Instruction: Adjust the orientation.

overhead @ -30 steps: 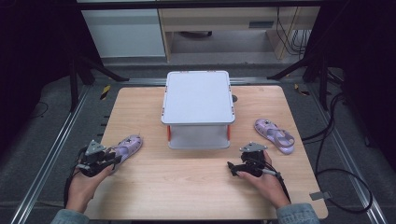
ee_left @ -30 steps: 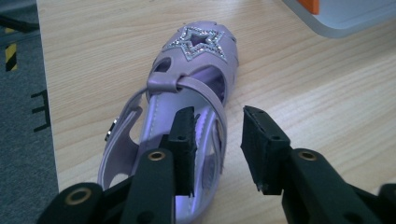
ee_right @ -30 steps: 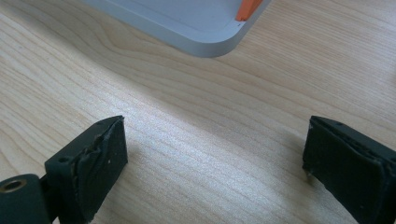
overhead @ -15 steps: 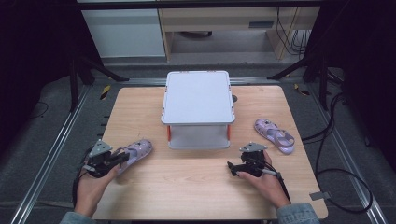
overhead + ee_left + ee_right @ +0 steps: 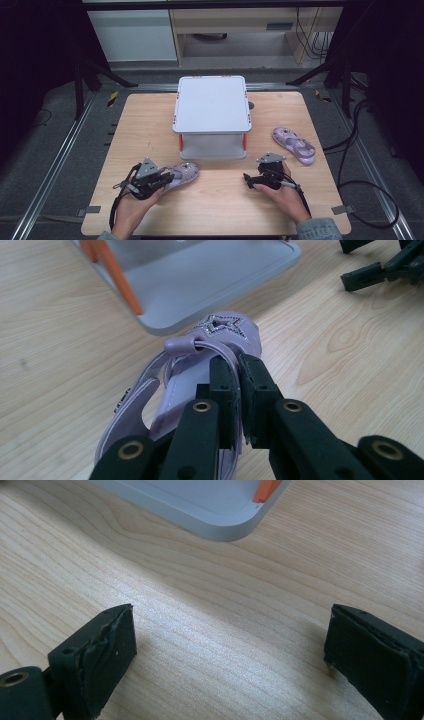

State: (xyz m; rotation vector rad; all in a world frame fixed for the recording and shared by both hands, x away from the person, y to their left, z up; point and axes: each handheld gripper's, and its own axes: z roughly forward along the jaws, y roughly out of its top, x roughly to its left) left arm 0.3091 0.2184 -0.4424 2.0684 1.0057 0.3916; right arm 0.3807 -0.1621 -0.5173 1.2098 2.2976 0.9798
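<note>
A purple sandal (image 5: 184, 173) with a star on its toe (image 5: 225, 329) is held by its strap near the table's front, just left of the white stand's front. My left gripper (image 5: 167, 178) is shut on it; in the left gripper view the black jaws (image 5: 237, 367) pinch the strap, and they have just been closing on it. A second purple sandal (image 5: 294, 145) lies on the table at the right. My right gripper (image 5: 250, 179) rests in front of the stand, open, with bare wood between its fingers (image 5: 230, 640).
A white stand (image 5: 212, 102) with orange posts (image 5: 117, 282) sits mid-table; its base corner (image 5: 220, 522) lies just ahead of the right gripper. The right gripper's jaws (image 5: 380, 270) appear at the top right of the left gripper view. Cables trail off the table's front.
My left hand has carried the purple sandal to the right, from the table's left side to the stand's front left. The right hand has stayed put.
</note>
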